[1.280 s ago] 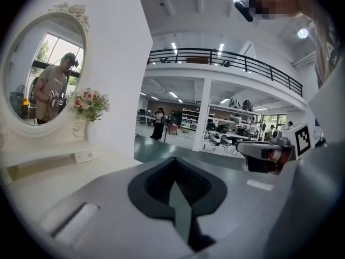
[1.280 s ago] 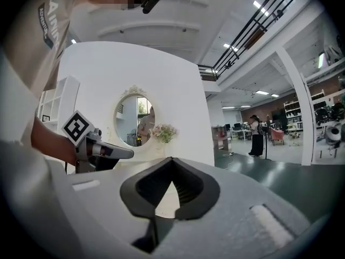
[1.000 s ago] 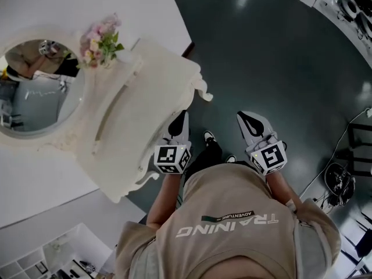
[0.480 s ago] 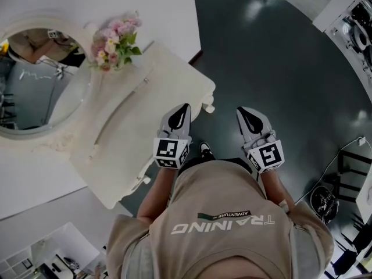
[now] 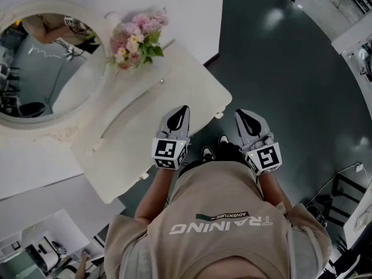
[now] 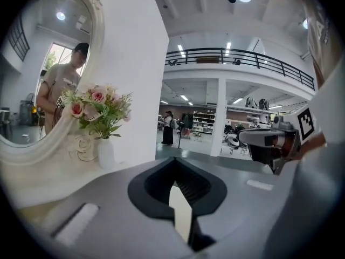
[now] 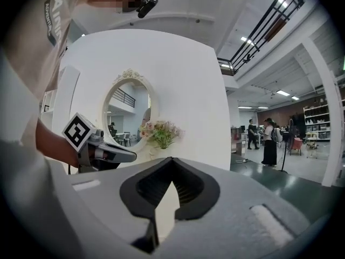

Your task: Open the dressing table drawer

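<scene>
The cream dressing table [image 5: 145, 115] stands against the white wall, with an oval mirror [image 5: 46, 63] and a vase of pink flowers [image 5: 138, 39] on its top. Its drawer front lies hidden under the top's front edge. My left gripper [image 5: 180, 114] hovers shut and empty over that front edge, near the table's right end. My right gripper [image 5: 247, 118] is shut and empty too, out over the dark floor to the right of the table. In the left gripper view, the left gripper [image 6: 173, 169] faces the flowers [image 6: 99, 109]. The right gripper [image 7: 171, 163] sees mirror [image 7: 126, 112] and left gripper [image 7: 102, 152].
Dark green floor [image 5: 279, 68] spreads to the right of the table. White shelving [image 5: 35, 249] stands at lower left, and a dark stand with cables [image 5: 343, 185] at the right edge. People [image 7: 268, 142] stand far off in the hall.
The table has come closer under both grippers. The left gripper, which was off the table's right corner, is now over its front edge. Both stay shut.
</scene>
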Available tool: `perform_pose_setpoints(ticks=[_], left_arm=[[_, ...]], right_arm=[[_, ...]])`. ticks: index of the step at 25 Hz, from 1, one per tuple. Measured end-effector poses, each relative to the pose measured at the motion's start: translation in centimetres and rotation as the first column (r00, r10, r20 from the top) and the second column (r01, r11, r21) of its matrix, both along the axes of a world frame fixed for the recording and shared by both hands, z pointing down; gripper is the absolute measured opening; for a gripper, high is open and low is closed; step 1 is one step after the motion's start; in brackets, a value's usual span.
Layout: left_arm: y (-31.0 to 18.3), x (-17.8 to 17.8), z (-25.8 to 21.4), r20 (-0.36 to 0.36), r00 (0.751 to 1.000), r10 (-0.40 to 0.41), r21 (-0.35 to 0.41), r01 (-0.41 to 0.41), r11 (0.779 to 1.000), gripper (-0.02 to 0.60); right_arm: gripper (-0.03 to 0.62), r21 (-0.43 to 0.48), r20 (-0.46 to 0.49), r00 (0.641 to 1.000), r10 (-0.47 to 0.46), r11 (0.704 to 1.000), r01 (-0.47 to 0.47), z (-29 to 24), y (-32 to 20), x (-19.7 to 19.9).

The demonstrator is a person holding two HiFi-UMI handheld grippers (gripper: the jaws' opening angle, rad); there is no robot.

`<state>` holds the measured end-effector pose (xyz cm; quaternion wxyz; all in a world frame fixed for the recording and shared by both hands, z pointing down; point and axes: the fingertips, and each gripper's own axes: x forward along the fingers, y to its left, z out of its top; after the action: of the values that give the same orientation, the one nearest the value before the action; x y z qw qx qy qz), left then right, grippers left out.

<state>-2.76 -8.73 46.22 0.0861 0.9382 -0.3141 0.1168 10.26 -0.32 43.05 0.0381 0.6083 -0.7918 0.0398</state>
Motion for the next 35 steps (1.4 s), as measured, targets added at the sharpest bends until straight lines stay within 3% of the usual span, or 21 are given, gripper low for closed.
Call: perform_pose_setpoints(ticks=[8,14,18,22,27,35], left_arm=[[-3.9,-1.7,0.2,0.035,0.983,-0.181,-0.042,0.183,0.982,0.018],[-7.4,-2.5,1.0,0.054,0.952,-0.301,-0.080,0.305,0.949,0.018],[-8.9,-3.0,1.2,0.070,0.927,-0.369,-0.072,0.373,0.925,0.018],[-10.1,-3.5,2.1,0.092,0.899,-0.429,-0.077,0.436,0.897,0.018],[-10.9,-3.7,4.1,0.100,0.871,-0.481,-0.139,0.490,0.860,0.018],[-12.9,-4.4,6.8,0.103,0.830,-0.548,-0.199,0.557,0.806,0.018]], right_arm=[[0.003,-0.020,0.007,0.980,-0.200,0.979,0.201,0.4,-7.1,-0.9],[0.003,0.000,0.003,0.919,-0.393,0.919,0.393,0.9,-13.6,-2.3],[0.003,0.038,-0.063,0.867,-0.493,0.867,0.496,0.7,-15.9,-3.8],[0.003,0.019,-0.088,0.820,-0.565,0.822,0.569,1.2,-17.3,-5.2],[0.003,-0.019,-0.063,0.767,-0.639,0.769,0.639,2.3,-19.1,-6.4],[0.003,-0.072,-0.020,0.728,-0.685,0.727,0.683,4.4,-20.5,-7.7]])
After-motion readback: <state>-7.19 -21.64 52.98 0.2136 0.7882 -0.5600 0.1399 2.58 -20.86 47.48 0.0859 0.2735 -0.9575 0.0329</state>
